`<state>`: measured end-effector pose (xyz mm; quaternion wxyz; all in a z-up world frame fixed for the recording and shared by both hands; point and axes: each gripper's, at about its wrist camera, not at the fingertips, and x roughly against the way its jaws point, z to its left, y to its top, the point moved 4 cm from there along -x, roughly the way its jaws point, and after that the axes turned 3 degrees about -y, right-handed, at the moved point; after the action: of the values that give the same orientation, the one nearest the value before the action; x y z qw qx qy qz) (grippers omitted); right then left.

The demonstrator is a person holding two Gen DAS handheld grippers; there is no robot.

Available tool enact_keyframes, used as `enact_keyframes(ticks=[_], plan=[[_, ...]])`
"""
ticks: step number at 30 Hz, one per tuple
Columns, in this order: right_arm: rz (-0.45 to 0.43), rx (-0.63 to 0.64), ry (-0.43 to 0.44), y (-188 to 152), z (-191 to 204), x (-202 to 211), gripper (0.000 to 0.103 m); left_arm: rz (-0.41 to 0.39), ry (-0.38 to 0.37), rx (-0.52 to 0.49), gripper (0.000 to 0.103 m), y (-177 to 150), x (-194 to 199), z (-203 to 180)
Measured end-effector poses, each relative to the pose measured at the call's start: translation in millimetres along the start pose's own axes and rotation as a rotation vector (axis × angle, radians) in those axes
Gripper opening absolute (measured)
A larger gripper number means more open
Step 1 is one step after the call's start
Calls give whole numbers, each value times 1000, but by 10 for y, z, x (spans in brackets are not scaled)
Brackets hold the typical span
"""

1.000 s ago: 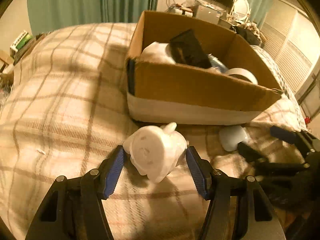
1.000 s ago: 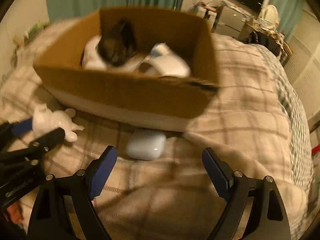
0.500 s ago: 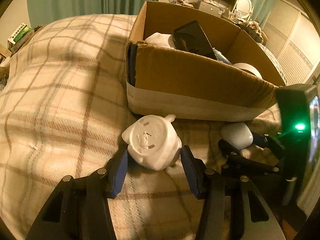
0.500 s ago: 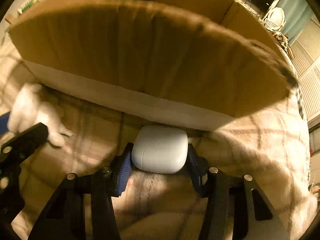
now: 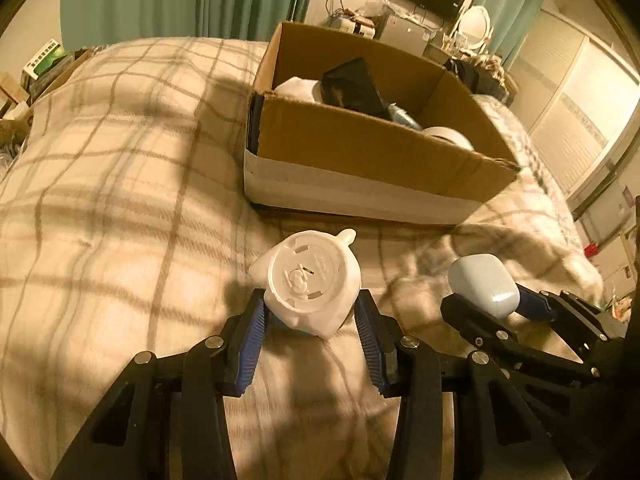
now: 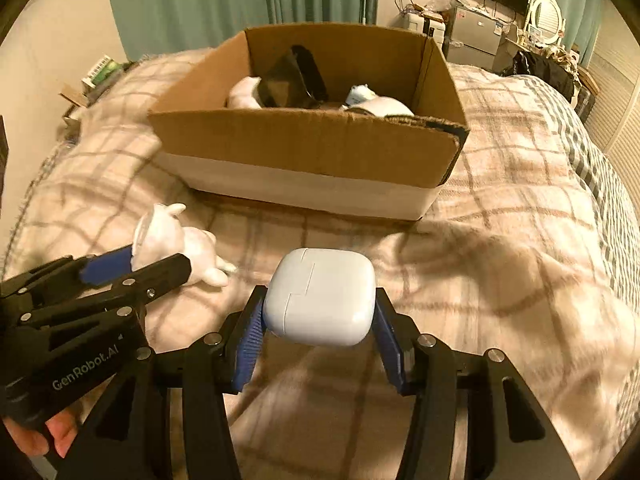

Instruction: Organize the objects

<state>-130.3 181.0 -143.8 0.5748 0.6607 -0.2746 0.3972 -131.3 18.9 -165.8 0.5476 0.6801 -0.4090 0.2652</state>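
Nearest in the left wrist view, the left gripper [image 5: 310,316] is closed on a white toy figure [image 5: 310,280], its blue pads pressing both flanks and its flat round base turned toward the camera. It looks like hollow hard plastic: light, stiff and smooth, so I judge a grip across the wide body safer than one on the thin ears or limbs, which could slip or snap. At 3 o'clock in that view, the right gripper [image 5: 516,300] carries a pale earbud case [image 5: 482,282].

In the right wrist view the right gripper [image 6: 318,320] is closed on that earbud case [image 6: 320,298], pads on its two short sides. The case is a rounded, glossy shell, light but slippery, with a hinged lid seam showing; squeezing across the sides, clear of the seam, seems the right hold.

Farther off, at 12 o'clock, an open cardboard box [image 6: 304,148] sits on the plaid bed cover [image 6: 500,208], already holding a dark flat item and some white things.

Half a second ago the case lay on the bed right against the box wall and the toy rested on the cover; now both appear lifted and drawn back from the box. The right gripper was wide open a second ago.
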Motion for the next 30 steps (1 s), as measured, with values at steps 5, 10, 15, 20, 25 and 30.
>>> enact_keyframes(ticks=[5, 10, 15, 20, 25, 30], plan=[[-40, 9, 2, -58, 144, 262, 50, -26, -18, -4, 45, -54, 212, -63], [-88, 22, 4, -53, 161, 556, 50, -60, -36, -16, 45, -41, 450, -147], [-149, 35, 18, -15, 187, 908, 50, -116, -53, -49, 45, 63, 754, -284], [-220, 60, 10, 125, 178, 1232, 50, -186, -41, -94, 45, 283, 1050, -405], [-288, 80, 1, 380, 128, 1460, 50, -219, -39, -110, 45, 564, 1171, -450], [-334, 91, 4, 725, 15, 1544, 50, -248, -51, -140, 45, 941, 1188, -550]])
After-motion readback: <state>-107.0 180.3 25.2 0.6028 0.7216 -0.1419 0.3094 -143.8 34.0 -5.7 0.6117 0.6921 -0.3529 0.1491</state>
